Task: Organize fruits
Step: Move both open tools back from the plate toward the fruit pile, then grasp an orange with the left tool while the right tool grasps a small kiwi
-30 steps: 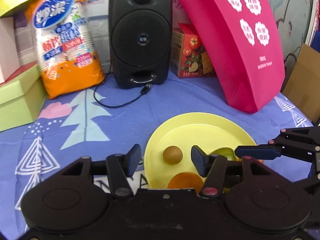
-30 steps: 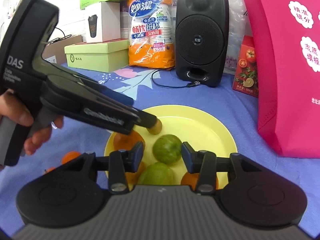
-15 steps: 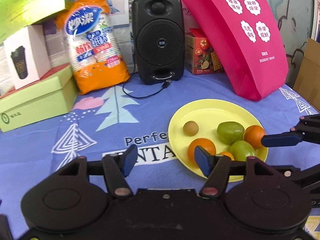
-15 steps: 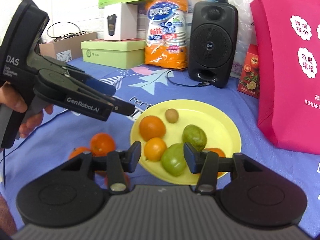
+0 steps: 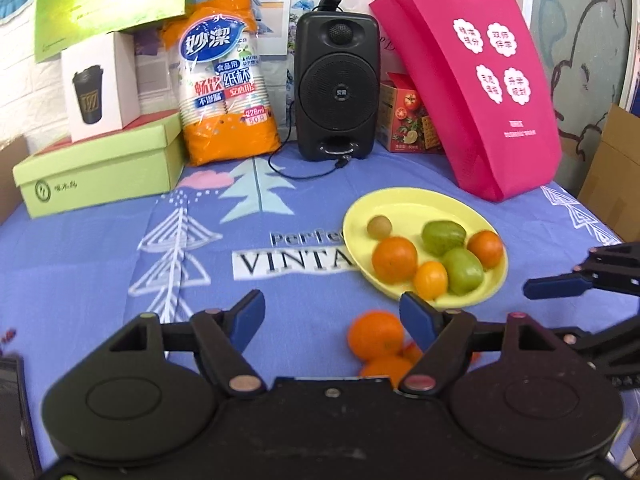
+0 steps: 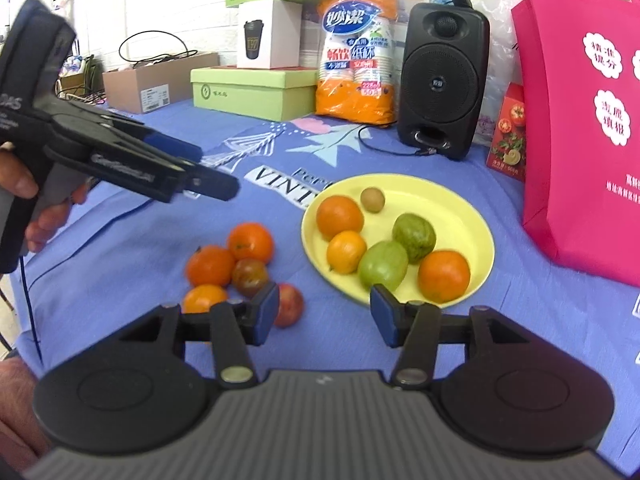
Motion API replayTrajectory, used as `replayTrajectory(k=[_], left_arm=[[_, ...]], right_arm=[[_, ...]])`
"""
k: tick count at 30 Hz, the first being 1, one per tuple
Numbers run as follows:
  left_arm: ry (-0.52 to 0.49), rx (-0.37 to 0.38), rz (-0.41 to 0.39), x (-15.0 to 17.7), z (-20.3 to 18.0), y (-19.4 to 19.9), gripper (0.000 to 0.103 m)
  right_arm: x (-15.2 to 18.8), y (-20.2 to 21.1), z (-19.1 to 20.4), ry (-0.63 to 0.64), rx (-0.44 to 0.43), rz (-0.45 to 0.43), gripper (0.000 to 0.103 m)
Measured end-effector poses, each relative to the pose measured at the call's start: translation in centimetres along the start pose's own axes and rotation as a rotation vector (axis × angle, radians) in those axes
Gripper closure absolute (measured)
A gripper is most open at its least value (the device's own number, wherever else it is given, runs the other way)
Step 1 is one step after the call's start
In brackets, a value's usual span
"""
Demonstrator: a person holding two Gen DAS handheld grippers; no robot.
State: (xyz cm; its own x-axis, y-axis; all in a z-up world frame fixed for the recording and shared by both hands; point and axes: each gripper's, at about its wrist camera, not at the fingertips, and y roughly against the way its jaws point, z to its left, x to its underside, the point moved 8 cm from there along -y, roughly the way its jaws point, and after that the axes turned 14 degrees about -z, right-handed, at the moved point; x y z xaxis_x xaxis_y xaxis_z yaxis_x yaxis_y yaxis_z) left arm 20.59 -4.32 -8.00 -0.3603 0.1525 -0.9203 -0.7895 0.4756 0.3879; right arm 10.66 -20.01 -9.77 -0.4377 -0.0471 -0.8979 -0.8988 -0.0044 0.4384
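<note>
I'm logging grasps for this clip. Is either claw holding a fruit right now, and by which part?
Nothing is held. The left claw and the right claw are both open and empty, above the cloth near the yellow plate.

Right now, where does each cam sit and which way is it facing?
Left wrist: on the left gripper, above the tablecloth, facing the speaker and yellow plate; its open fingers show, the right gripper's blue fingertip enters at right.
Right wrist: on the right gripper, facing the plate and loose oranges; its open fingers show, the left gripper and holding hand at left.
Shared: plate, speaker, pink bag, green box.
</note>
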Motion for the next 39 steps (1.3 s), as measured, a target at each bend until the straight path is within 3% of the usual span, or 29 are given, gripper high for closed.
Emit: replayTrajectory(k=[10, 18, 23, 30, 34, 39], left_arm=[[-0.059, -0.032, 0.032, 4.2, -0.5, 4.0, 0.028], [-0.068, 0.103, 0.062, 6.4, -4.0, 4.9, 0.029], [-0.064, 0.16, 0.091, 7.3, -5.8, 4.0, 0.041], [-0.062, 0.165, 0.111, 7.6, -6.2, 2.1, 0.043], [-0.052, 0.193, 0.127, 7.6, -6.4, 1.0, 0.057], [-0.037, 0.206, 0.124, 7.4, -6.5, 0.2, 0.059]], right_arm=[[3.0, -0.3, 1.3, 0.023, -0.02, 0.068, 0.051], [3.8, -0.7, 2.0, 0.034, -0.051, 0.084, 0.051], [4.0, -0.3, 2.6, 0.07, -0.101, 0.084, 0.051], [4.3, 0.4, 4.1, 0.11, -0.202, 0.077, 0.051], [4.5, 0.5, 4.5, 0.126, -0.232, 0.077, 0.051], [4.5, 0.4, 4.4, 0.122, -0.245, 0.076, 0.051]])
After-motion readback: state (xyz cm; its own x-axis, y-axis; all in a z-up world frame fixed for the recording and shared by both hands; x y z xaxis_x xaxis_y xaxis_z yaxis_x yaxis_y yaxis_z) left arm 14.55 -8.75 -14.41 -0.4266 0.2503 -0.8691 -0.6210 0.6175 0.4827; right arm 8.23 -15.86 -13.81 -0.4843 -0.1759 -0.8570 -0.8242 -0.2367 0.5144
